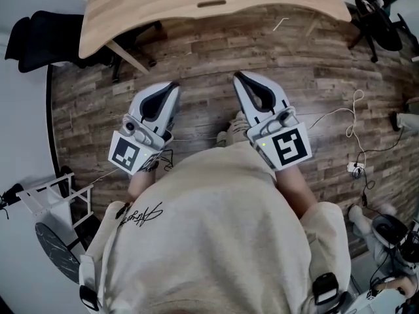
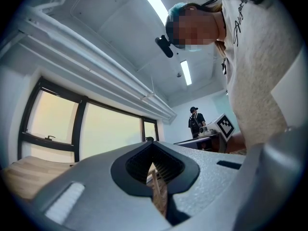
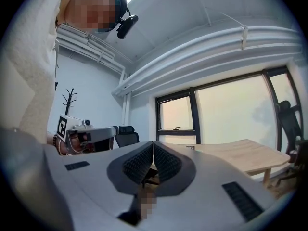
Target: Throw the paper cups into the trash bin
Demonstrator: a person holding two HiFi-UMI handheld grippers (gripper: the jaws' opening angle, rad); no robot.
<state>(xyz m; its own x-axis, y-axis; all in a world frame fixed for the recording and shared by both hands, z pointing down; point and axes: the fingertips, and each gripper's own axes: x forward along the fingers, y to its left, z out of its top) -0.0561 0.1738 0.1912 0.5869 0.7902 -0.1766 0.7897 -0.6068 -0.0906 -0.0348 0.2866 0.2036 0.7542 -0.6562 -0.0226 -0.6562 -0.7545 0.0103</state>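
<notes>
Wood-plank floor [image 1: 196, 51] beneath left gripper [image 1: 171, 87] and right gripper [image 1: 239, 78], both clenched empty, near a table [image 1: 150, 2].

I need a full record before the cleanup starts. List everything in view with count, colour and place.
table: one, light wood, top of the head view
floor: brown planks, under everything
office chairs: two, black, left of the table and far right
cables: several, white, on the floor at right
rack: one, white, lower left
coat stand: one, dark, by the far wall
another person: one, dark clothes, far end of the room
paper cups, trash bin: none in view
sweatshirt: one, cream, worn
left tool: grey-white, jaws together, empty
right tool: grey-white, jaws together, empty
</notes>
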